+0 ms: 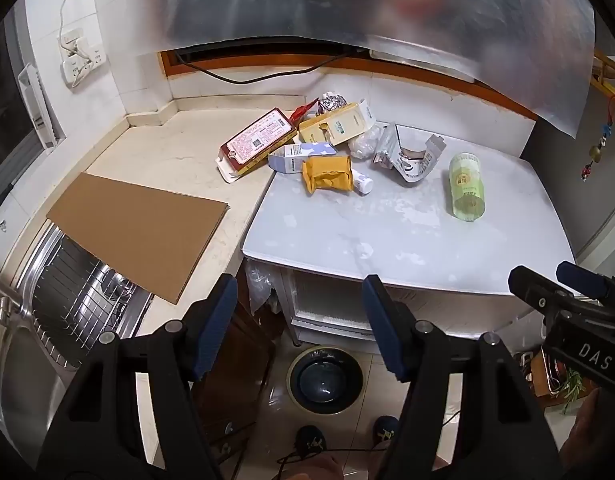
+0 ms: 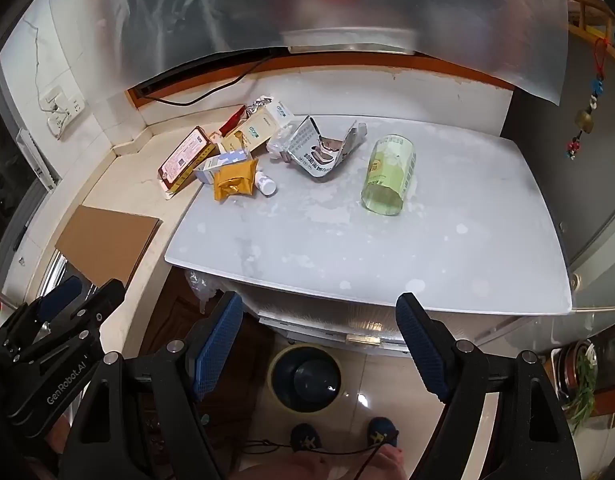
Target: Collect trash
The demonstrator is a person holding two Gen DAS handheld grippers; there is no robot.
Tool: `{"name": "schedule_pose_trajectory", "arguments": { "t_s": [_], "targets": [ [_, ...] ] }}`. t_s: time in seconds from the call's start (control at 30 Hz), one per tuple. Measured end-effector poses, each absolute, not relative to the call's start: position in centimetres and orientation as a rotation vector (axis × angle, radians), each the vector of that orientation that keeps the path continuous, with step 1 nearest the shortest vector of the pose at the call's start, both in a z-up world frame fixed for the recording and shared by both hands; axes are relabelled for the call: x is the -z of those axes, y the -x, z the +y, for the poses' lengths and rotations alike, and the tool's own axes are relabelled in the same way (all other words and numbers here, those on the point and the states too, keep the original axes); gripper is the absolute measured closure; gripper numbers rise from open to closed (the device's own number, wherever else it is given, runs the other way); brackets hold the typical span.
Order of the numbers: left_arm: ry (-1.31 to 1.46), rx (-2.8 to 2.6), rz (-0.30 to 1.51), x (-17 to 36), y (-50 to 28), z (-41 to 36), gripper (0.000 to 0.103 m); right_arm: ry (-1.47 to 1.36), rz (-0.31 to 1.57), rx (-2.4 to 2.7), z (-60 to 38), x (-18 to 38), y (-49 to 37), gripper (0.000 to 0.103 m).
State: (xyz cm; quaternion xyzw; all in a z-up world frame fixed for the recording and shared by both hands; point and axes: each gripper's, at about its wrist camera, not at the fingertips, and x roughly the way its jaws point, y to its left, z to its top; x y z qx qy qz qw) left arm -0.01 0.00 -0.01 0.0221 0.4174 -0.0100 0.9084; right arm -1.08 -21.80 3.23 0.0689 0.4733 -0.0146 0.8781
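Trash lies at the back of the white table point(image 1: 387, 240): a red box point(image 1: 259, 140), a yellow-white box point(image 1: 335, 126), a blue-white carton point(image 1: 299, 156), a yellow packet point(image 1: 327, 174), a small white bottle point(image 1: 363, 182), a torn silver pouch point(image 1: 407, 156) and a green tube wrapper point(image 1: 465, 186). A dark round bin point(image 1: 325, 378) stands on the floor below the table's front edge. My left gripper point(image 1: 299, 320) hangs open over that edge, holding nothing. My right gripper point(image 2: 321, 344) is also open and empty, well short of the green tube wrapper point(image 2: 389, 176), above the bin point(image 2: 305, 378).
A cardboard sheet point(image 1: 139, 236) lies on the beige counter at left, partly over a steel sink with a wire rack point(image 1: 79, 300). A black cable point(image 1: 247, 76) runs along the window sill. The person's shoes point(image 2: 307, 438) stand by the bin. Greens and dishes point(image 2: 583, 384) sit low at right.
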Motion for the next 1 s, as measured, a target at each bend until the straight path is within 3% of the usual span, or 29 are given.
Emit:
{"name": "schedule_pose_trajectory", "arguments": {
  "t_s": [1.0],
  "targets": [
    [-0.063, 0.024, 0.863, 0.0, 1.5, 0.4, 0.041, -0.108, 0.981, -0.014, -19.7, -2.8, 2.8, 0.022]
  ]
}}
